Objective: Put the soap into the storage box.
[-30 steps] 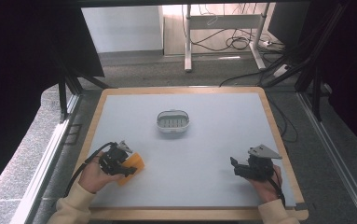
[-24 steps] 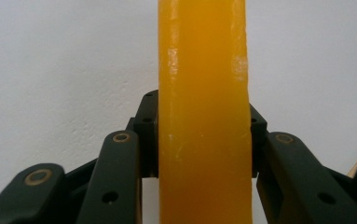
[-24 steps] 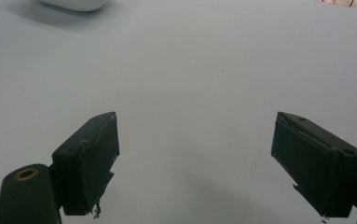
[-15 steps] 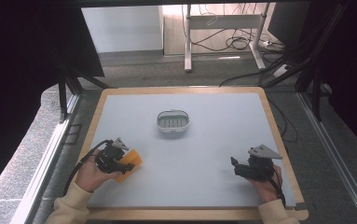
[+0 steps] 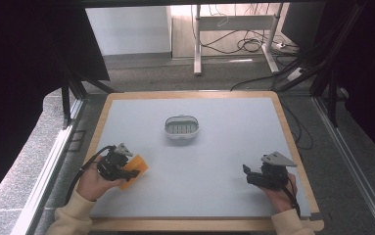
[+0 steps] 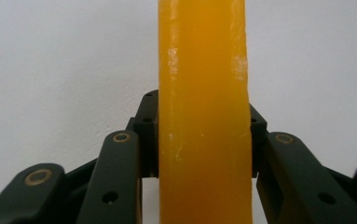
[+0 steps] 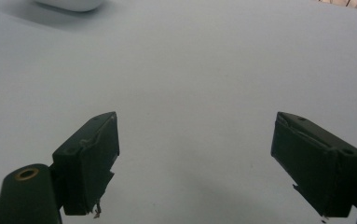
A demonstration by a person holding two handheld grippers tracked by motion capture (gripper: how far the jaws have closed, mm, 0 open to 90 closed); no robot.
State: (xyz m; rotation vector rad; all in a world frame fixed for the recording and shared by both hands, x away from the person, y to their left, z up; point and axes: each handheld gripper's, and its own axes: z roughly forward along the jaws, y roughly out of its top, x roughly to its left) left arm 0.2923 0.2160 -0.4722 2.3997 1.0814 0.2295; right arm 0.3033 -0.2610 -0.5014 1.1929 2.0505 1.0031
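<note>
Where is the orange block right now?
In the high view the orange block is clamped in the left gripper at the table's near-left, well short of the white dish.

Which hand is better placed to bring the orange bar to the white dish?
Left. Its hand-held gripper is already clamped on the orange bar. The right hand-held gripper is open and empty at the table's right edge, no nearer the dish.

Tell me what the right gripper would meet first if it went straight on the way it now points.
Probably nothing close: the right gripper, jaws open, faces bare table. The white dish lies left of that line; depth is unclear.
</note>
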